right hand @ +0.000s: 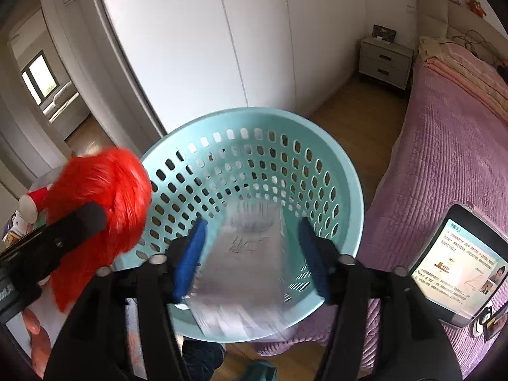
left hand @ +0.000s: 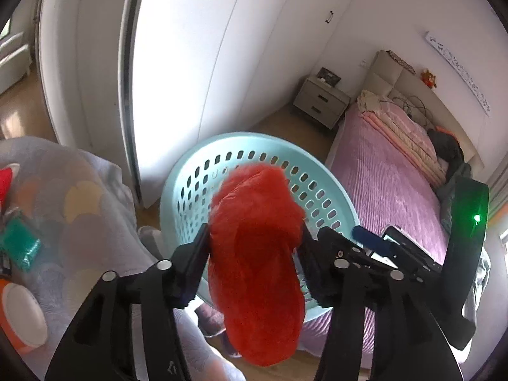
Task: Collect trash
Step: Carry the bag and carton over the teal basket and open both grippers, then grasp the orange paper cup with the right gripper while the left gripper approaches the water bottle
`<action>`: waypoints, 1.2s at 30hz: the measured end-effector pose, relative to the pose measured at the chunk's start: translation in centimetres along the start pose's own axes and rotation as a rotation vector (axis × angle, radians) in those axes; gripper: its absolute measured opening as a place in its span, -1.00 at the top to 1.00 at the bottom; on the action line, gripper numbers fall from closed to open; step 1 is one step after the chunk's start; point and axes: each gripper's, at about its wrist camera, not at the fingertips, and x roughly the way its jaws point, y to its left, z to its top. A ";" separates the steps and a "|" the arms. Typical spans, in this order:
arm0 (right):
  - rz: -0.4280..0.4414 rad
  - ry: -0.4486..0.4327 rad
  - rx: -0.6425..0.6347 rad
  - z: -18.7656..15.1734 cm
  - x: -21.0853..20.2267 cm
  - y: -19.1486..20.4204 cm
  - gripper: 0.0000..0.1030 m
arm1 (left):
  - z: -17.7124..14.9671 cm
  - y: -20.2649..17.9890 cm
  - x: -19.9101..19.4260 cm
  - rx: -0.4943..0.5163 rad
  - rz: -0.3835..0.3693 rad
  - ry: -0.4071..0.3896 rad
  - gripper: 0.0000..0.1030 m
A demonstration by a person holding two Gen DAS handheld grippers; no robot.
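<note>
One bed (right hand: 444,146) with a purple cover fills the right side, and one pale blue basket (right hand: 254,120) with a holed wall stands against its near edge. One red fluffy thing (left hand: 257,247) hangs between the fingers of the left gripper (left hand: 254,254), over the basket's near rim; whether the pads press it I cannot tell. One clear, blurred wrapper (right hand: 250,270) lies between the parted blue pads of the right gripper (right hand: 250,257), above the basket's mouth, not clearly touching them. A phone (right hand: 457,263) shows text too small to read.

one basket (right hand: 254,120), two hand-held grippers (left hand: 254,250), one bed (left hand: 390,184)
</note>
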 end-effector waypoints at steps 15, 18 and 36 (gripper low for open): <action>0.131 -0.194 -0.107 0.0 -7.3 4.0 -0.24 | -1.8 1.2 -13.1 -0.016 0.031 -0.247 -0.31; 0.191 -0.240 -0.162 -0.5 -9.2 6.3 -0.24 | -3.2 2.9 -17.4 -0.050 0.077 -0.306 -0.35; 0.483 -0.216 -0.507 -6.2 -10.1 24.0 -0.24 | -12.8 20.4 -32.9 -0.435 0.438 -0.365 -0.46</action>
